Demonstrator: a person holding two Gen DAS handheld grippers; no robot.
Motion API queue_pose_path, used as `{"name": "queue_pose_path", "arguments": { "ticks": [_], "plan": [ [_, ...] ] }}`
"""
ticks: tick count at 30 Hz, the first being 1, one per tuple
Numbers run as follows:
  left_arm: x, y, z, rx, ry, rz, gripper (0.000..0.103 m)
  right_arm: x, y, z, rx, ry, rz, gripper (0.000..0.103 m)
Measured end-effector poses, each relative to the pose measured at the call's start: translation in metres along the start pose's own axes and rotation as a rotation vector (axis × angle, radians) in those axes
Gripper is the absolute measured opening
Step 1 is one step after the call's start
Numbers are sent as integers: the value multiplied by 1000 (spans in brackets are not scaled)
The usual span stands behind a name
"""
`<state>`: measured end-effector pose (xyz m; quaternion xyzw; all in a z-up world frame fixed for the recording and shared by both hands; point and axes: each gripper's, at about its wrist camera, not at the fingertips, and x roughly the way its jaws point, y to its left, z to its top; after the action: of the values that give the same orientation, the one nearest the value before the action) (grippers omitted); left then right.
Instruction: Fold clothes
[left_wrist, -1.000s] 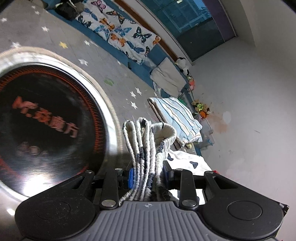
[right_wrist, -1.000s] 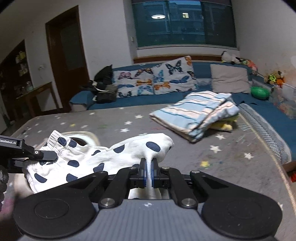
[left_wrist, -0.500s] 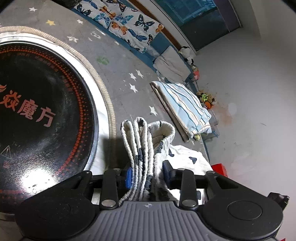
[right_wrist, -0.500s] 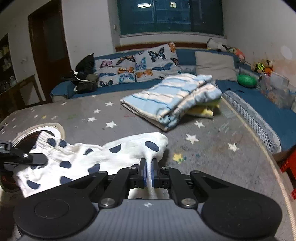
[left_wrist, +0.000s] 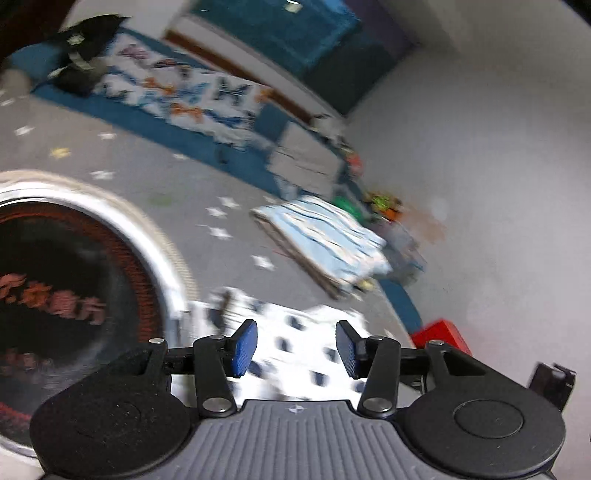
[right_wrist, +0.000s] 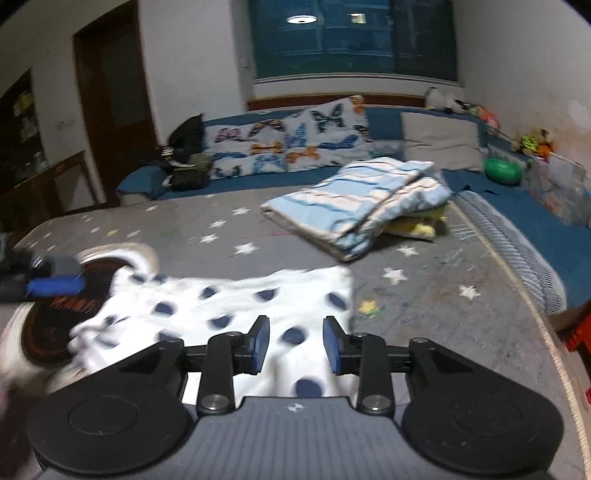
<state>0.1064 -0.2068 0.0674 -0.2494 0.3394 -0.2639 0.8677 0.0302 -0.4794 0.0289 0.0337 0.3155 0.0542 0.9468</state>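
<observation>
Both claws, left gripper (left_wrist: 293, 345) and right gripper (right_wrist: 293, 345), are opening, gripping nothing; the spotted garment (right_wrist: 236, 314) is settling flat near them, seemingly released to finish a fold.

A home living room: behind the star-patterned grey mat (right_wrist: 424, 295) runs a blue sofa (right_wrist: 384, 122) with butterfly cushions (right_wrist: 288, 144), soft toys (right_wrist: 535, 142) at its end.
</observation>
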Motion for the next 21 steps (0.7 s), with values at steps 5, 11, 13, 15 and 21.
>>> {"name": "queue_pose_path", "arguments": {
  "ticks": [5, 11, 13, 15, 21],
  "plan": [
    [20, -11, -18, 55, 84, -35, 44, -15, 22, -17, -41, 9, 58, 41],
    [29, -9, -35, 97, 125, -32, 42, -18, 37, -34, -83, 9, 79, 43],
    [28, -8, -40, 119, 127, -31, 42, -17, 38, -39, -81, 17, 79, 44],
    [30, -8, -46, 136, 131, -25, 42, -13, 36, -45, -74, 33, 78, 45],
    [33, -4, -56, 167, 140, -19, 44, -10, 29, -53, -78, 68, 69, 49]
  ]
}}
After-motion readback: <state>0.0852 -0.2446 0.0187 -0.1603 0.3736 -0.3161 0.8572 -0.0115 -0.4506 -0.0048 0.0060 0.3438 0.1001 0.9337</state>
